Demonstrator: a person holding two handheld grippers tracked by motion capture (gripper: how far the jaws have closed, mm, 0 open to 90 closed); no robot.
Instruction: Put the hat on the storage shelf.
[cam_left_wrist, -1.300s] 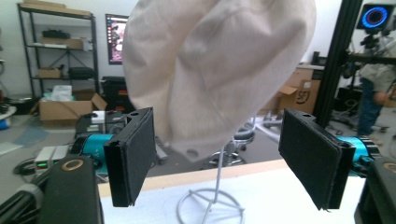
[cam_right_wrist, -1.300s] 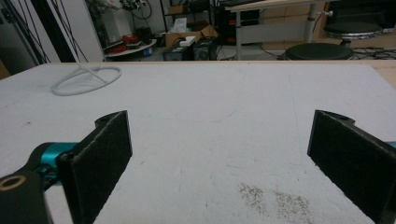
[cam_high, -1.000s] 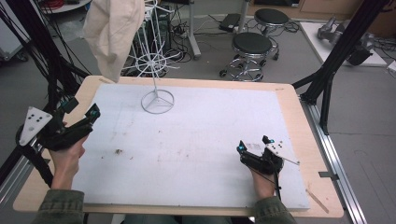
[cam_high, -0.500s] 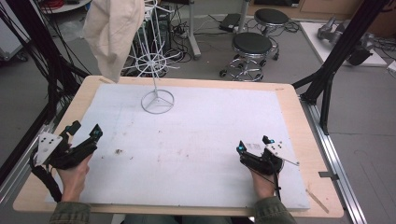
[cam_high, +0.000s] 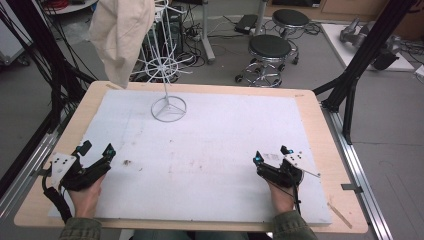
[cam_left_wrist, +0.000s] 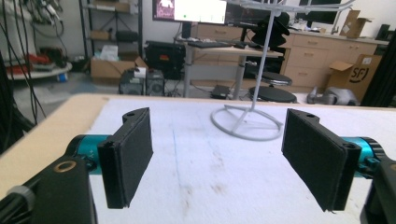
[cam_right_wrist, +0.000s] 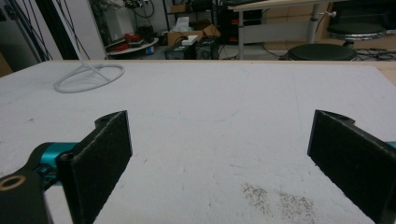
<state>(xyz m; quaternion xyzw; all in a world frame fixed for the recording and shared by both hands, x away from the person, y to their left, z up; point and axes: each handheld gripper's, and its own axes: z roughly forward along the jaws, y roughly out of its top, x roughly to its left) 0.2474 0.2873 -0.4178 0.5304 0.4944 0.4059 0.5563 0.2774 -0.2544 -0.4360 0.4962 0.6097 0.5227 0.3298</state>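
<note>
A white wire rack (cam_high: 169, 95) stands on its ring base at the back left of the white mat, and a beige cloth (cam_high: 120, 35) hangs from its top. My left gripper (cam_high: 96, 150) rests low at the mat's front left, open, with nothing between its jaws (cam_left_wrist: 218, 158); the rack's ring base (cam_left_wrist: 247, 123) lies ahead of it. My right gripper (cam_high: 271, 155) sits at the front right, also open and empty (cam_right_wrist: 219, 163), with the rack base (cam_right_wrist: 88, 77) far off to its left.
The white mat (cam_high: 220, 135) covers most of the wooden table (cam_high: 320, 125). Small dark stains (cam_high: 126, 162) mark the mat near the left gripper. Black frame legs (cam_high: 350, 85) stand by the table's right side, and stools (cam_high: 270, 47) behind it.
My left gripper has come down and back toward the front left edge, settling low over the mat. The right gripper has stayed put.
</note>
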